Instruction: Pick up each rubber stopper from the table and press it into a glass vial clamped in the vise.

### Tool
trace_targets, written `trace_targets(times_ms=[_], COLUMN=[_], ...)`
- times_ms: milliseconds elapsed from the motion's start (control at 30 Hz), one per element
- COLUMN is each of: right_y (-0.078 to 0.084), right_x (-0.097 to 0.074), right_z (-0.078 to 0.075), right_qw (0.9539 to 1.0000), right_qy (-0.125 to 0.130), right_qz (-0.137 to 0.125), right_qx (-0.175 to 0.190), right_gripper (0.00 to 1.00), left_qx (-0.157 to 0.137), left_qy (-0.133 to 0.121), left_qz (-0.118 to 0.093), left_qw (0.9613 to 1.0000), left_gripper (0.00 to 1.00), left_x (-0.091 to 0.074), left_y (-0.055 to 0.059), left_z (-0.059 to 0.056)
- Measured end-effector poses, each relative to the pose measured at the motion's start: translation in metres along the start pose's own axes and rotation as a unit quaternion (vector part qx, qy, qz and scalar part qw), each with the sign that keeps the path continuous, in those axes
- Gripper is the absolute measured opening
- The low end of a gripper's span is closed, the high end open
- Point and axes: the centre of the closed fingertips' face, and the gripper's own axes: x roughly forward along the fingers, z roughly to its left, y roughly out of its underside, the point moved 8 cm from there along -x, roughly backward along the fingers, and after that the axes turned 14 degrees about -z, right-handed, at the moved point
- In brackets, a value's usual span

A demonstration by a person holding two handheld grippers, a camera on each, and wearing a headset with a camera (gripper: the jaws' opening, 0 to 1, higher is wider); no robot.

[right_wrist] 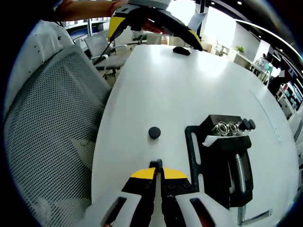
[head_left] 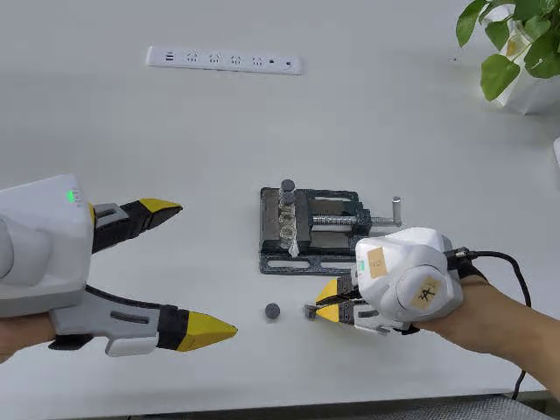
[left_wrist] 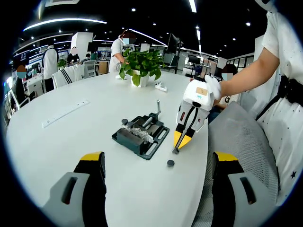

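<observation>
Task under way, early to middle stage. Vise (head_left: 325, 229) sits mid-table (head_left: 175, 131) with a row of glass vials (head_left: 287, 220) clamped in it. The far end vial carries a dark seated stopper (head_left: 287, 185). In the right gripper view there may be a second capped one beside it, but the detail is too small to be sure. At least two vials show open glass rims, so they are yet to be filled. Right gripper (head_left: 324, 302) is low at the table just in front of the vise, jaws brought together on a small dark pinched stopper (right_wrist: 156, 164) at the very tips. It looks to be at the table surface, not yet carried to the vise. One loose stopper (head_left: 273, 311) lies flat on the table just beside the right gripper's tips, untouched. Left gripper (head_left: 185, 269) hangs well apart from the work, fingers spread wide, holding nothing. Judged remaining: press in the pinched stopper, then fetch and press in the loose one.
</observation>
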Motion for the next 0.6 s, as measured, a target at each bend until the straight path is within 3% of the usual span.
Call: trace_targets(times_ms=[600], right_y=[0.001], right_x=[-0.0006], right_z=[0.0019], right_qw=[0.9999], right_qy=[0.014], right_qz=[-0.001], right_qx=[0.001], right_gripper=[0.0], left_qx=[0.0], left_qy=[0.002], left_qz=[-0.001], left_qw=[1.0], left_gripper=[0.92], left_x=[0.0011], left_y=[0.0004], left_z=[-0.0004])
